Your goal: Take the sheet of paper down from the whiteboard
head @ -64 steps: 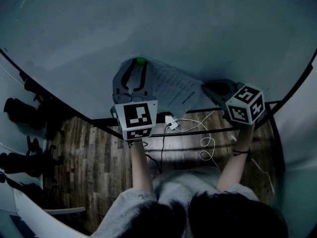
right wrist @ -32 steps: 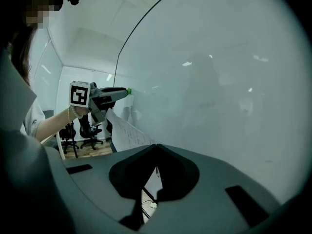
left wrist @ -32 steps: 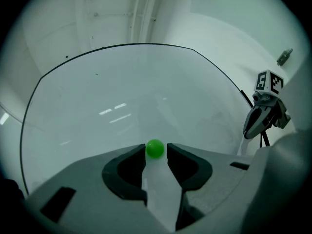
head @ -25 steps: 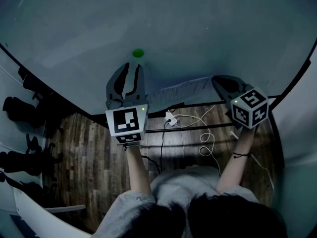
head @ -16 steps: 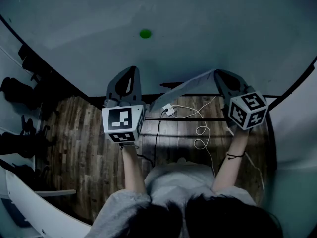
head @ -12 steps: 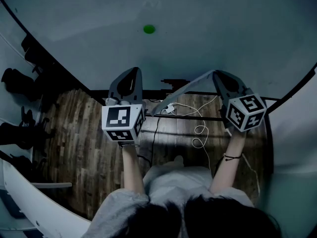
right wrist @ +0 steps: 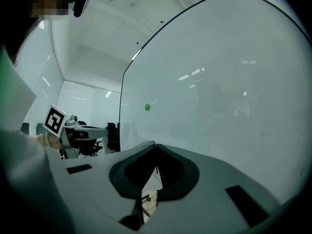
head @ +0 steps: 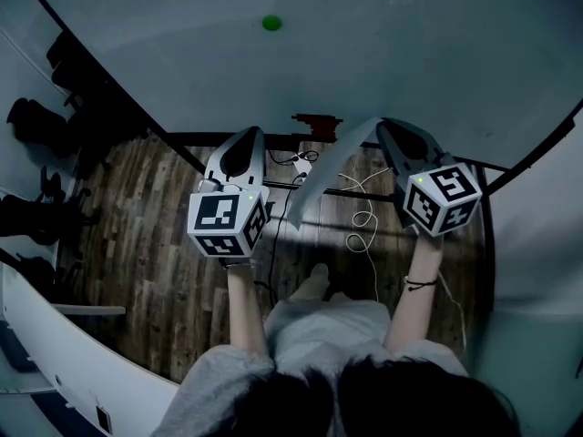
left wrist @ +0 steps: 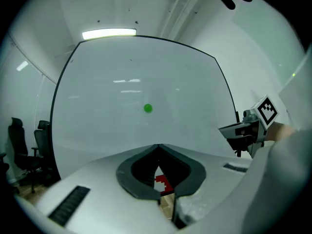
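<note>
The sheet of paper (head: 319, 182) is off the whiteboard (head: 383, 35) and hangs in a curve from my right gripper (head: 383, 127), which is shut on its upper edge. In the right gripper view the sheet (right wrist: 19, 189) bulges close at the left of that gripper (right wrist: 156, 144). My left gripper (head: 253, 133) is shut on nothing, left of the sheet and apart from it. Its jaws (left wrist: 157, 145) meet tip to tip. A green magnet (head: 271, 23) stays alone on the board, seen as the same magnet (left wrist: 147, 108) straight ahead.
The whiteboard's dark lower frame bar (head: 273, 137) runs just ahead of both grippers. White cables (head: 364, 217) lie on the wooden floor (head: 137, 244) below. Dark office chairs (head: 36, 116) stand at the left. A small red patch (head: 315, 121) shows under the board.
The left jaws went from open to shut, empty. Both grippers drew back and lower from the board. The paper came away with the right gripper, while the green magnet stayed on the board.
</note>
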